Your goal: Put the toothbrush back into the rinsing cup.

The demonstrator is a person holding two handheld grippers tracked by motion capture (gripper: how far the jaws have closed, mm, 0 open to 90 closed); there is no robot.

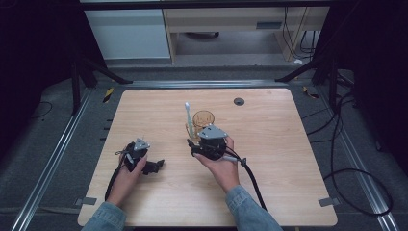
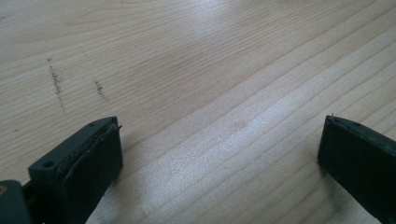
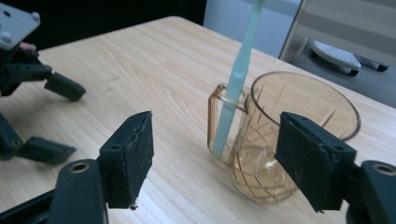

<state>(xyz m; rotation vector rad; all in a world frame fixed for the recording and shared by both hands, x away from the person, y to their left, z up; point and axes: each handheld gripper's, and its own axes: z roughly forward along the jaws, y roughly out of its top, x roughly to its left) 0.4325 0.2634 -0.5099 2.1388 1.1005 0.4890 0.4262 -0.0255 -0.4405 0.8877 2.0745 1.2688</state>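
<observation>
Sleeves (image 1: 248, 211): denim-blue, two forearms entering from the near edge of the table (image 1: 288, 192), which is light wood with rounded corners.

Left gripper (image 1: 153, 167): held in the person's left hand at the near left of the table, low over the surface, well apart from the cup. Its fingers (image 2: 88, 163) stand wide apart with bare wood grain between them; nothing is held. In the left gripper view two short dark scuff marks (image 2: 56, 86) lie on the wood beyond the fingers.

Right gripper (image 1: 194, 146): held in the person's right hand near the table's middle, grey three-cornered plate on top, black cable (image 1: 255, 185) trailing back to the near edge. Its fingers (image 3: 130, 156) are spread wide and grip nothing; one is near the cup's wall, the other well clear of the handle.

Cup (image 3: 285, 140): clear amber glass with cut lines and a side handle, standing upright on the table just beyond the right gripper, near the centre.

Toothbrush (image 3: 236, 88): pale blue-green, upright with a slight lean, its shaft passing through the handle of the cup, lower end by the cup's base.

Round dark grommet (image 1: 239, 101): set in the table towards its far edge.

Beyond the table: grey floor (image 1: 231, 60), black frame legs, pale cabinets.
</observation>
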